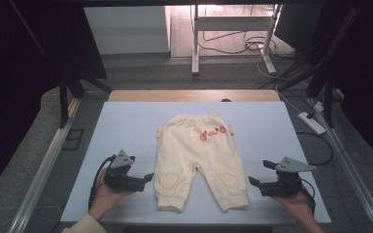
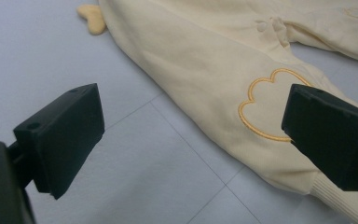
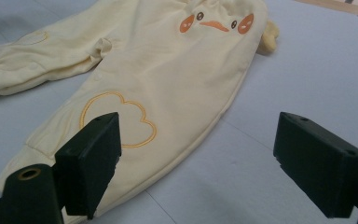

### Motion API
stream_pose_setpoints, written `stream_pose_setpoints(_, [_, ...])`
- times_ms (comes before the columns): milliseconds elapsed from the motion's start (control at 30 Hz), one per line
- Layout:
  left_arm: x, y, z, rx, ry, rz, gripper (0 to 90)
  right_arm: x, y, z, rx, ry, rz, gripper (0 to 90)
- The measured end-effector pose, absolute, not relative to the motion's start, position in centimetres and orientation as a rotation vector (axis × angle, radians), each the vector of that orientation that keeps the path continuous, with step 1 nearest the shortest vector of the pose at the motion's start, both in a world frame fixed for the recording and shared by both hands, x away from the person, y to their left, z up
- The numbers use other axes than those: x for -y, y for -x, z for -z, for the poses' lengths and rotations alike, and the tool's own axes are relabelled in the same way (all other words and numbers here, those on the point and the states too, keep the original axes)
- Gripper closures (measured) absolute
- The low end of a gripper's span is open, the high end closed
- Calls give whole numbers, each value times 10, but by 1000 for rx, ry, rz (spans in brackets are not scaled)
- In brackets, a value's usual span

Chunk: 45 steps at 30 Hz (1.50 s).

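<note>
A pair of pale yellow baby trousers [image 1: 199, 155] lies flat on the light blue mat [image 1: 126, 126], waist at the far side, legs toward me. An orange duck face [image 1: 212, 132] is stitched near the waist, and each knee carries an outlined heart [image 2: 261, 107] [image 3: 121, 119]. My left gripper [image 1: 148, 178] rests low on the mat just left of the left leg, open, nothing between its jaws. On the other side my right gripper [image 1: 258, 175] stands open, just right of the right leg. In both gripper views the trousers [image 2: 205, 56] [image 3: 168, 70] lie ahead of the wide-apart jaws.
The mat covers a wooden table [image 1: 194, 95] whose far edge shows. Beyond it are a white stand [image 1: 233, 29], floor cables and a power strip [image 1: 312, 122] at the right. Metal rails [image 1: 43, 170] run along both sides of the table.
</note>
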<state>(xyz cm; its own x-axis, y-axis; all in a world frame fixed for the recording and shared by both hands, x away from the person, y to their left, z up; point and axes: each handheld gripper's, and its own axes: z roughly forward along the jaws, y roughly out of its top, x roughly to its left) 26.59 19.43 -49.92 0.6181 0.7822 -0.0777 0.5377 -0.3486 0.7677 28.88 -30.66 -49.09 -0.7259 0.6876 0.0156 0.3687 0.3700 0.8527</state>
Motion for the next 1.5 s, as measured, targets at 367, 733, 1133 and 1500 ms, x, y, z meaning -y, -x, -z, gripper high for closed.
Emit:
stream_pose_setpoints(367, [-196, -267, 499, -1045, -2034, -389, 59, 306, -288, 491, -2295, -924, -1290, 156])
stream_pose_setpoints(733, [-196, -268, 499, -1045, -2031, -389, 62, 306, -288, 491, -2300, -920, -1285, 156])
stream_pose_setpoints(1133, [-195, -270, 498, -1041, -2035, -390, 63, 301, -286, 491, -2294, -907, -1301, 158])
stream_pose_setpoints(1500, [-188, -281, 492, -1037, -2018, -377, 64, 296, -287, 490, -2299, -907, -1317, 159])
